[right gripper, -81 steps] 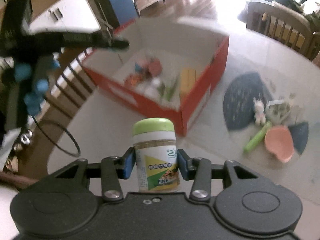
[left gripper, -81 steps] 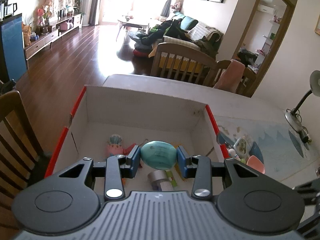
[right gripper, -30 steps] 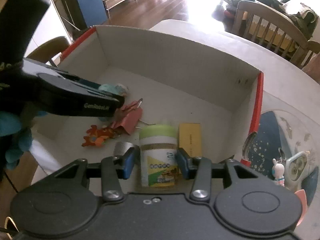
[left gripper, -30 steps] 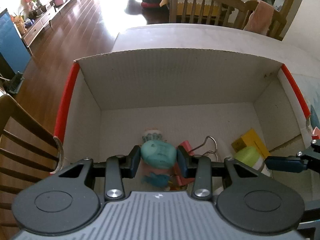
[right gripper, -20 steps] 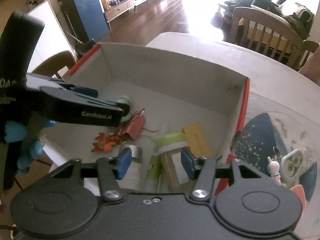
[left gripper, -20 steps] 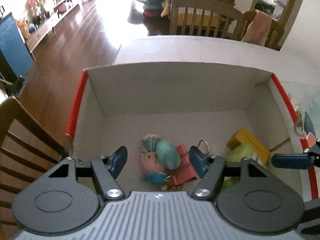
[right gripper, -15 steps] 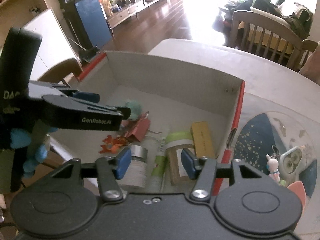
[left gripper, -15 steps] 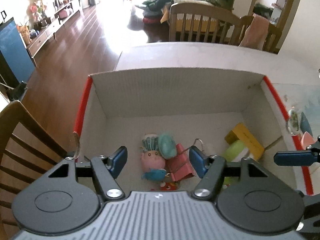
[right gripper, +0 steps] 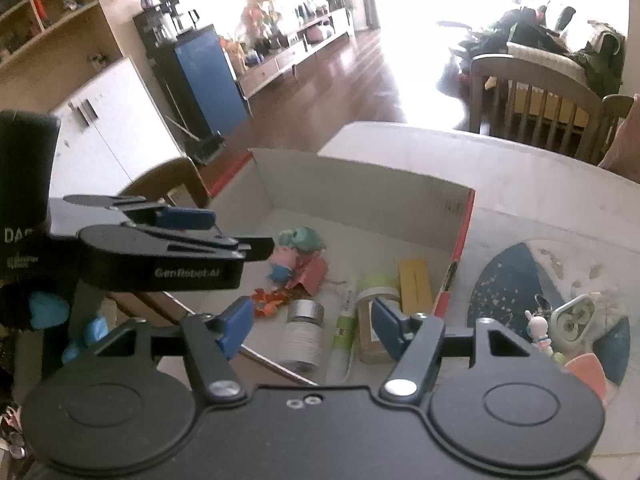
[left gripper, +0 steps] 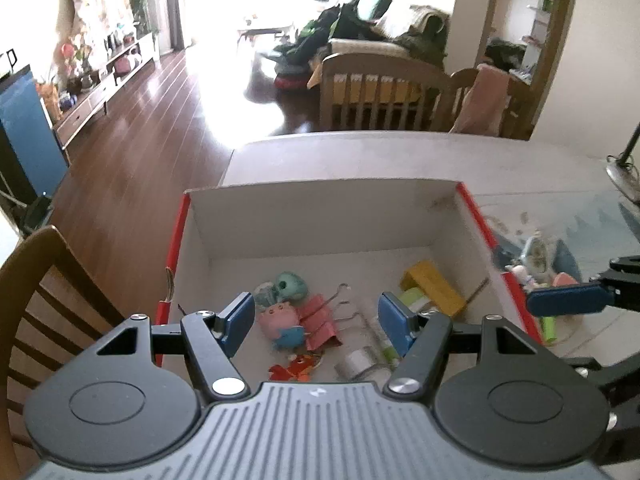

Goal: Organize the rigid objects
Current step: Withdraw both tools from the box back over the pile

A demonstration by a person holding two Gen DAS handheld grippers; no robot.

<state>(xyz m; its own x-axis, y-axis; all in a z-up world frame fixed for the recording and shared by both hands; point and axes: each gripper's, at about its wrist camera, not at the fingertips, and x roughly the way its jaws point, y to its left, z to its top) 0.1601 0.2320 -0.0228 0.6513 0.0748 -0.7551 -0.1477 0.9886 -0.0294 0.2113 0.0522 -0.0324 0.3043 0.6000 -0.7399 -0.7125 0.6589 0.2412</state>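
Hovering above the cardboard box (left gripper: 320, 216), both tools empty: left gripper (left gripper: 316, 322) jaws apart, nothing between; right gripper (right gripper: 310, 326) jaws opening, nothing between. Teal egg (left gripper: 292, 286) and green-lid jar (right gripper: 374, 302) lie inside the box. Looks like the post-drop step. Next move likely calls for swinging out to the mat for the pink bowl (right gripper: 586, 372) or rabbit figure (right gripper: 538, 330).

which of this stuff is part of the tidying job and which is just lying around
Part of the job:
- cardboard box
- teal egg toy
- green-lidded jar, lying on its side
- yellow box
- pink pig toy
- small clock, rabbit figure, pink bowl, all on the mat outside the box

Just lying about:
- wooden chair
- desk lamp
- blue cabinet
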